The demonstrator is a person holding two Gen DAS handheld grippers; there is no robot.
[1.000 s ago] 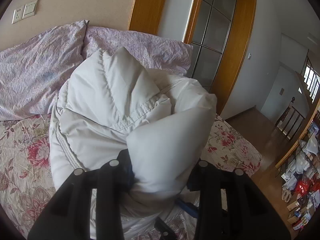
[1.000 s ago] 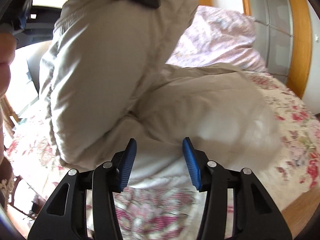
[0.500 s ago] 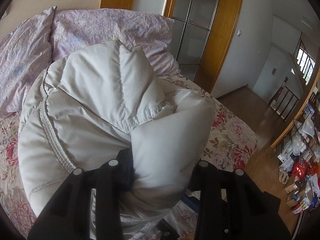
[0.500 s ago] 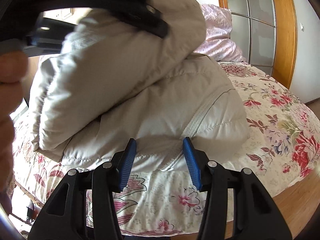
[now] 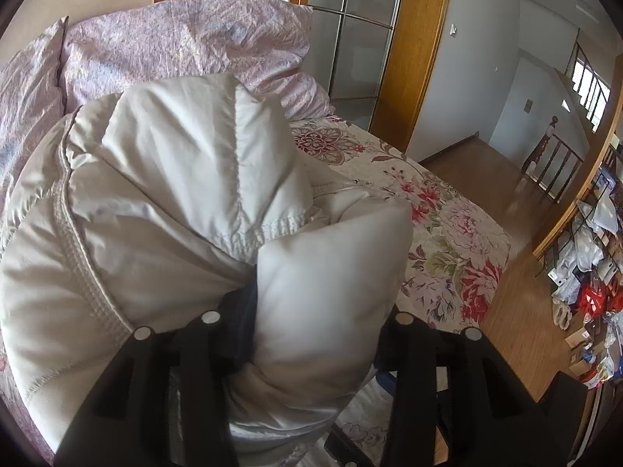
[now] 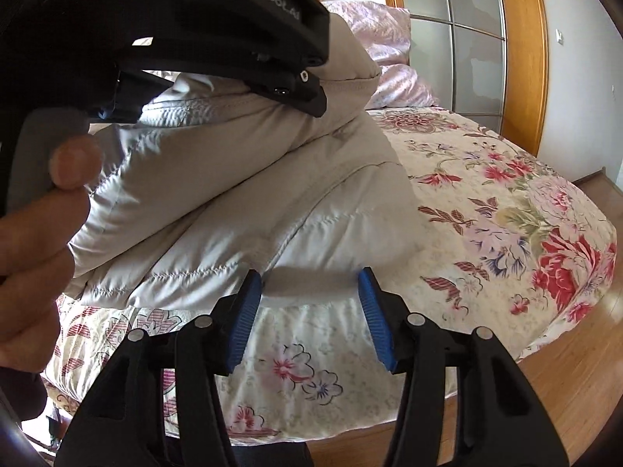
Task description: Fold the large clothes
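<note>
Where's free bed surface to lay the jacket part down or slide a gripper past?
Free: floral bedspread between the white puffer jacket and the bed's far-side edge, and the strip under the right gripper, whose jaws are open. Crowded: the head end, where pillows abut the jacket, and the left gripper, jaws just opening, full of fabric.

Left gripper (image 5: 319, 311) pads buried in jacket (image 5: 163, 202)

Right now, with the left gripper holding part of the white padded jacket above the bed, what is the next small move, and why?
Probably lower the left gripper a little more and lay its puffy fold on the jacket. Its jaws have just been opening, yet the fabric still fills them, and the fold sits raised above the layer lying on the floral bedspread. The right gripper is open at the jacket's near edge, holding nothing.
</note>
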